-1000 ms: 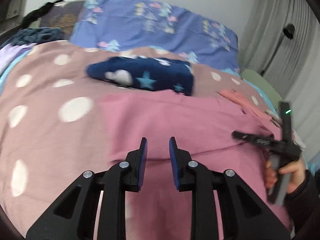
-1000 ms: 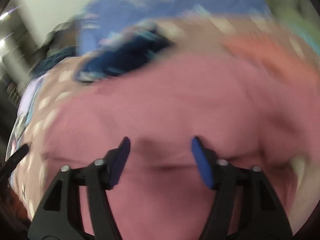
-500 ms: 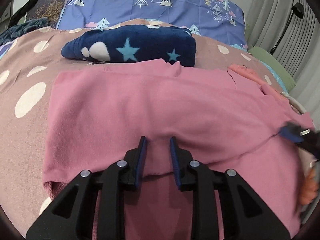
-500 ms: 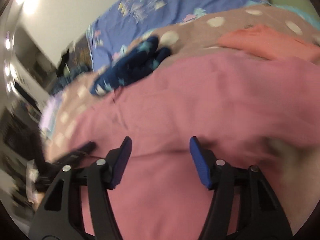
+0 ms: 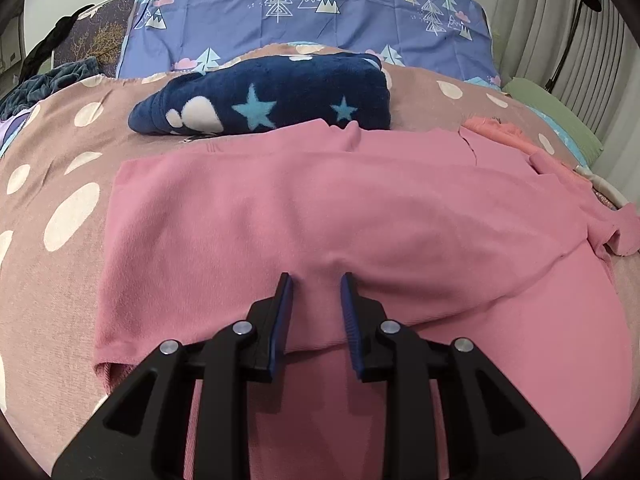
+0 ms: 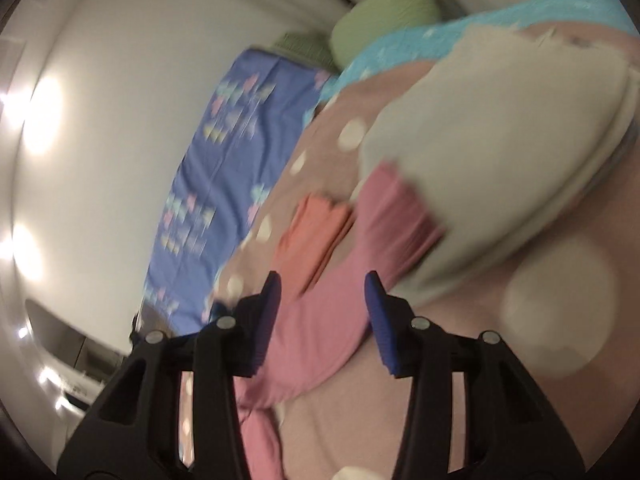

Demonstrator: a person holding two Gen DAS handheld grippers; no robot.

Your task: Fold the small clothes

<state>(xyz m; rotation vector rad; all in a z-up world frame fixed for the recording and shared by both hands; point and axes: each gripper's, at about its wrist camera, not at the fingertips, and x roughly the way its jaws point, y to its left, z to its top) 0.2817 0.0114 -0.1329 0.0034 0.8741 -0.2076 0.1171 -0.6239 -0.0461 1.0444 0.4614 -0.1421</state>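
Observation:
A pink garment [image 5: 320,200] lies folded over itself on the dotted bed cover [image 5: 48,168]. My left gripper [image 5: 316,280] hovers low over the near folded edge, its jaws a narrow gap apart, with pink cloth showing beyond the gap. In the rolled, blurred right wrist view, my right gripper [image 6: 323,284] points at the pink garment's sleeve [image 6: 392,208], which runs between its jaws. They are closing, and the pads stand off the cloth. The right gripper is out of the left wrist view.
A folded navy star blanket [image 5: 272,100] lies behind the pink garment, against a blue tree-print pillow [image 5: 312,20]. An orange garment [image 6: 316,232] and a pale grey folded piece [image 6: 480,160] lie by the sleeve. A green pillow [image 5: 560,120] sits at the far right.
The left gripper sank toward the garment's near fold, then held still. The right gripper and its hand left the left wrist view; its own view swung right and rolled, to the sleeve.

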